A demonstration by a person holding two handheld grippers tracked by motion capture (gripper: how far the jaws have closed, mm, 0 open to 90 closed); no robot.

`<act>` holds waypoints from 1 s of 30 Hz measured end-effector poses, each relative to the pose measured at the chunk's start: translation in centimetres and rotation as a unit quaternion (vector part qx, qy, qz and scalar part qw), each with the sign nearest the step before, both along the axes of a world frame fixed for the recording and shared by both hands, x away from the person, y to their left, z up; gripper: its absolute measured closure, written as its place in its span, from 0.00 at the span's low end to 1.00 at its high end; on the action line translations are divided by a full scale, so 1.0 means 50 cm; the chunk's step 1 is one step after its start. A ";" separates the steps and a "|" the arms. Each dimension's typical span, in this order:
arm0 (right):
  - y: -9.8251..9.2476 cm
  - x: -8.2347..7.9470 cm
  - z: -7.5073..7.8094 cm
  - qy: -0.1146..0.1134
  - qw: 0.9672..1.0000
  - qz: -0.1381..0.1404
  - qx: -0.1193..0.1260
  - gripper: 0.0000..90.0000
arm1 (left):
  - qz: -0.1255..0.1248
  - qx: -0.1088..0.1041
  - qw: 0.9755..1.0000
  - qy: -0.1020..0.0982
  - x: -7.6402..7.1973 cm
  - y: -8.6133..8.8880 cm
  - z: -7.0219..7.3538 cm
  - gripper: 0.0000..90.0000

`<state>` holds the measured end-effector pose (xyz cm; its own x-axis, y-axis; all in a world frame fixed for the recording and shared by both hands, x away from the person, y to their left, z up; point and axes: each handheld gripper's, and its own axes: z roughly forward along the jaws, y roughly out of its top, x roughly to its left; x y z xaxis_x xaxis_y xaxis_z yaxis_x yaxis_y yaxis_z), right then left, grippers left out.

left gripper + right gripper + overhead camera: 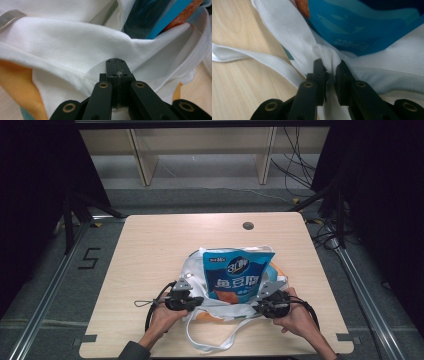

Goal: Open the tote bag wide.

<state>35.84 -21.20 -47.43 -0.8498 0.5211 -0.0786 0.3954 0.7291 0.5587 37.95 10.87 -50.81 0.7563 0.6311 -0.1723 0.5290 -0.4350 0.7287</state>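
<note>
Showing: a white cloth bag lying on a table, one gripper at each side of its mouth.
Bag (pixel 220 307): white fabric with orange patches; lies near the table's (pixel 150 245) front edge, mouth toward the person.
Contents: a blue pouch (pixel 237 272) stands inside the bag, its top rising well above the fabric; an orange thing sits beside the pouch, too hidden to identify.
Strap (pixel 215 342): a white loop trails from the bag toward the front edge.
Left gripper (pixel 192 303): at the bag's left rim; in the left gripper view (pixel 116 67) the jaws are clenched tight on a fold of the fabric (pixel 75 50).
Right gripper (pixel 262 306): at the bag's right rim; in the right gripper view (pixel 329 67) the jaws pinch a bunched fold of the fabric (pixel 327 53), just below the pouch (pixel 362 25).
Hands: left hand (pixel 165 317) and right hand (pixel 295 317) each hold a gripper, forearms near the front edge.
Hole (pixel 248 225): a round port behind the bag, near the table's far edge.
</note>
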 end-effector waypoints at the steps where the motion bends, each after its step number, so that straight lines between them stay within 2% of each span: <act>1: 0.001 -0.005 -0.002 0.012 1.000 -0.021 -0.002 0.91 | -0.003 0.006 1.000 -0.009 0.001 -0.003 -0.001 1.00; 2: 0.001 -0.005 -0.009 0.004 1.000 -0.024 -0.003 0.91 | 0.003 0.012 1.000 -0.018 -0.002 -0.009 -0.002 1.00; 3: 0.001 -0.010 -0.015 0.007 1.000 -0.025 -0.008 0.91 | 0.004 0.017 1.000 -0.018 -0.006 -0.010 -0.001 1.00; 4: 0.002 -0.013 -0.018 0.001 1.000 -0.030 0.000 0.90 | 0.001 0.020 1.000 -0.023 -0.007 -0.010 0.001 1.00; 5: -0.001 -0.011 -0.016 -0.003 1.000 -0.024 0.004 0.89 | 0.007 0.013 1.000 -0.015 -0.007 -0.010 0.001 1.00; 7: -0.005 -0.011 -0.008 0.005 0.999 -0.027 0.016 0.81 | 0.007 0.011 1.000 -0.015 -0.006 -0.007 0.009 0.98; 8: -0.006 -0.014 -0.002 0.014 0.999 -0.024 0.027 0.73 | 0.010 0.004 1.000 -0.016 -0.009 -0.006 0.021 0.94; 9: -0.011 -0.018 0.016 0.012 0.999 -0.013 0.047 0.71 | 0.009 0.002 1.000 -0.021 -0.011 -0.004 0.031 0.89; 10: -0.018 -0.021 0.032 0.005 0.999 -0.003 0.053 0.69 | 0.007 -0.017 0.999 -0.033 -0.014 0.001 0.052 0.87; 11: -0.029 -0.030 0.061 -0.009 0.997 -0.010 0.076 0.67 | 0.011 -0.024 0.999 -0.044 -0.017 0.008 0.071 0.87; 12: -0.043 -0.034 0.087 -0.007 0.995 -0.005 0.095 0.66 | 0.010 -0.042 0.998 -0.052 -0.019 0.013 0.091 0.86; 13: -0.057 -0.033 0.110 -0.028 0.993 0.004 0.116 0.65 | 0.012 -0.049 0.996 -0.069 -0.019 0.019 0.111 0.85; 14: -0.069 -0.037 0.133 -0.037 0.991 -0.005 0.130 0.65 | 0.011 -0.051 0.995 -0.082 -0.018 0.027 0.129 0.84; 15: -0.082 -0.037 0.155 -0.059 0.989 -0.011 0.137 0.65 | 0.016 -0.055 0.994 -0.089 -0.016 0.034 0.146 0.83; 16: -0.093 -0.037 0.171 -0.078 0.986 -0.028 0.142 0.65 | 0.025 -0.059 0.993 -0.099 -0.012 0.040 0.158 0.83; 17: -0.102 -0.033 0.184 -0.098 0.984 -0.043 0.140 0.65 | 0.034 -0.062 0.992 -0.100 -0.006 0.047 0.168 0.83; 19: -0.116 -0.022 0.196 -0.116 0.981 -0.076 0.137 0.65 | 0.050 -0.080 0.990 -0.103 0.008 0.058 0.177 0.81; 20: -0.120 -0.014 0.197 -0.126 0.978 -0.092 0.139 0.65 | 0.059 -0.081 0.990 -0.100 0.013 0.062 0.178 0.80; 22: -0.120 0.002 0.190 -0.118 0.976 -0.114 0.141 0.63 | 0.082 -0.085 0.988 -0.100 0.025 0.064 0.172 0.78; 23: -0.120 0.014 0.186 -0.121 0.977 -0.113 0.136 0.62 | 0.086 -0.079 0.988 -0.099 0.031 0.064 0.169 0.77; 24: -0.116 0.021 0.182 -0.121 0.976 -0.120 0.138 0.63 | 0.094 -0.085 0.987 -0.098 0.040 0.061 0.162 0.76; 25: -0.109 0.032 0.177 -0.118 0.976 -0.129 0.132 0.63 | 0.100 -0.083 0.987 -0.094 0.047 0.060 0.159 0.76; 26: -0.106 0.046 0.173 -0.128 0.976 -0.124 0.124 0.64 | 0.104 -0.087 0.986 -0.095 0.057 0.058 0.155 0.76; 27: -0.100 0.058 0.167 -0.126 0.976 -0.125 0.126 0.67 | 0.111 -0.087 0.986 -0.093 0.066 0.056 0.151 0.76; 28: -0.096 0.068 0.162 -0.117 0.977 -0.125 0.125 0.72 | 0.122 -0.083 0.984 -0.097 0.076 0.054 0.146 0.76; 30: -0.093 0.095 0.149 -0.128 0.979 -0.118 0.107 0.83 | 0.130 -0.079 0.984 -0.096 0.099 0.049 0.130 0.76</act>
<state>40.59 -25.85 -39.96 -0.6710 0.7279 -0.1415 0.3649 0.4903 0.7915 42.89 13.33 -44.28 0.6009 0.7845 -0.1534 0.4540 -0.1769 0.8733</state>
